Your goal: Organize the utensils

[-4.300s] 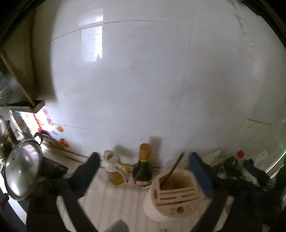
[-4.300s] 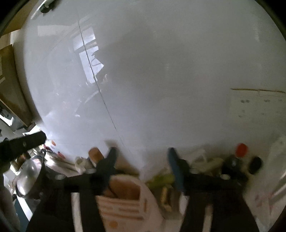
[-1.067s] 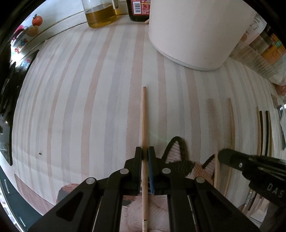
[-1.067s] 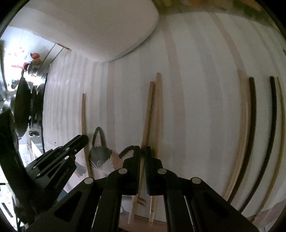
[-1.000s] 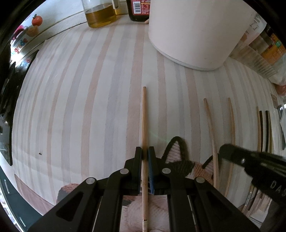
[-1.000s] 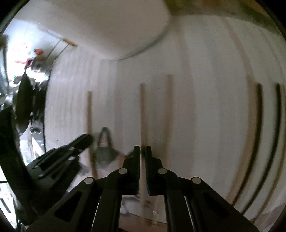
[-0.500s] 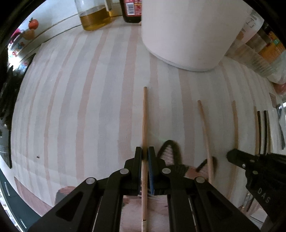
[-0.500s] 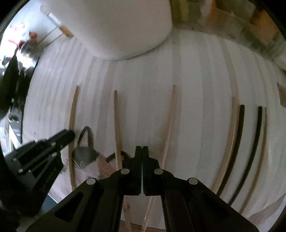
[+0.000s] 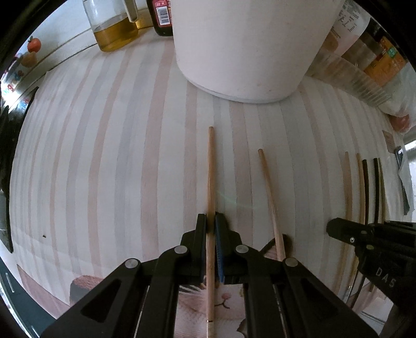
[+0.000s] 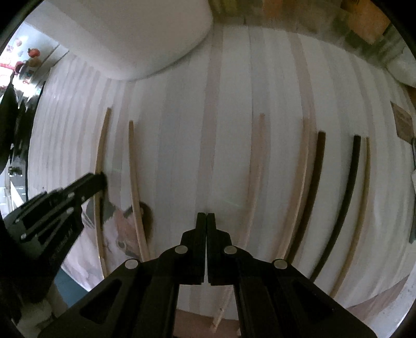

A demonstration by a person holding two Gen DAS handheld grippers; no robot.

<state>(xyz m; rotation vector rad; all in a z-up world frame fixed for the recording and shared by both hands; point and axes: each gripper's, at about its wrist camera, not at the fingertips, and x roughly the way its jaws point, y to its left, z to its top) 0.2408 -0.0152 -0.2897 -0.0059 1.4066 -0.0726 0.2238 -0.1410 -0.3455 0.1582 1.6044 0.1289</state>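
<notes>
A striped cloth (image 9: pixel 109 145) in pale pink, grey and white is spread over the counter, with a cat print (image 9: pixel 223 301) at its near edge. A wide white holder (image 9: pixel 244 52) is set at the far side of the cloth; behind it a glass oil jug (image 9: pixel 114 28) and a dark sauce bottle (image 9: pixel 162 18) are seen against the wall. To the right of the holder, clear packets (image 9: pixel 364 62) are stacked, though their contents cannot be made out through the blur.

The left gripper (image 9: pixel 211 221) is pointed down at the cloth and is clenched on a wooden chopstick (image 9: pixel 210 166), which runs lengthwise between its pads. A second wooden chopstick (image 9: pixel 269 197) lies just beside it on the cloth, apart from it. Further right, pale chopsticks (image 9: pixel 347 187) and black chopsticks (image 9: pixel 366 189) are laid out in near-parallel rows.

The right gripper (image 10: pixel 206 221) is held above a bare stretch of cloth between the rows, its fingers pressed together with nothing between them. The dark edge of a stove (image 9: pixel 5 145) is seen at the far left.
</notes>
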